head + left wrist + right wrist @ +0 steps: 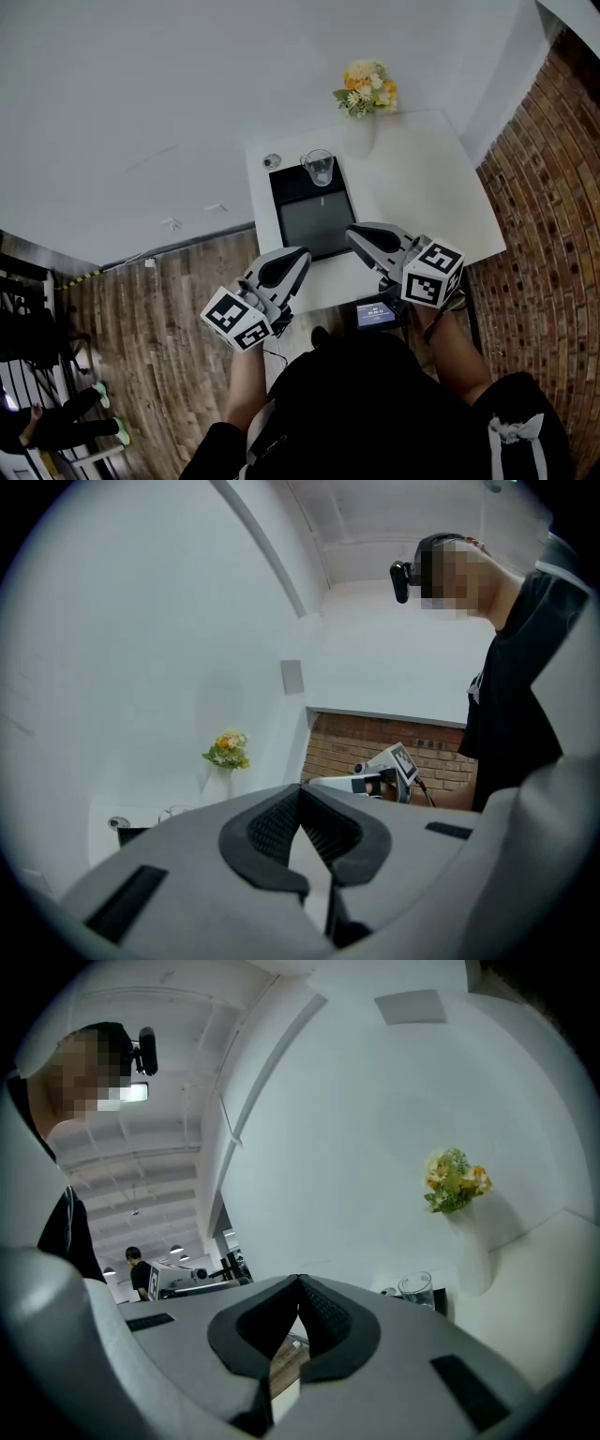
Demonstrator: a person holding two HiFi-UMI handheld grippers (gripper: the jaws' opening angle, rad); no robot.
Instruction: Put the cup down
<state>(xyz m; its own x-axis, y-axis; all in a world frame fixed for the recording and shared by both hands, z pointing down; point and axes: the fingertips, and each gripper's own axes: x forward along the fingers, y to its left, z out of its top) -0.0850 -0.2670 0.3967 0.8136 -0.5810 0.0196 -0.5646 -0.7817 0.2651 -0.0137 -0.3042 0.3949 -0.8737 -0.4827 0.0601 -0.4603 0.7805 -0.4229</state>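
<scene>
1. My left gripper is pressed shut. Its two dark ribbed pads meet at the tips with nothing between them.
2. My right gripper is the same, tips together and empty.
3. Both point level towards the white table, with their tips side by side but apart, over its near part.
4. The cup is a clear glass. It stands upright ahead of my tips on the far end of a black tray, well apart from both grippers. The near corners of the tray lie just beside my two tips, one on each side.
5. From my right gripper the cup sits to the right of the tips. From my left gripper it sits to the left, small and faint.
6. Beyond the cup and off to its right is a white vase holding yellow and orange flowers.
7. Just left of the cup, off the tray, a small round thing lies on the table. I cannot tell what it is.
8. Behind my right tips, close to my wrist, is a small device with a lit screen. Its figures are too small to read.
9. The marker cubes on my grippers show black-and-white square patterns, and those are the only markings I can make out.
</scene>
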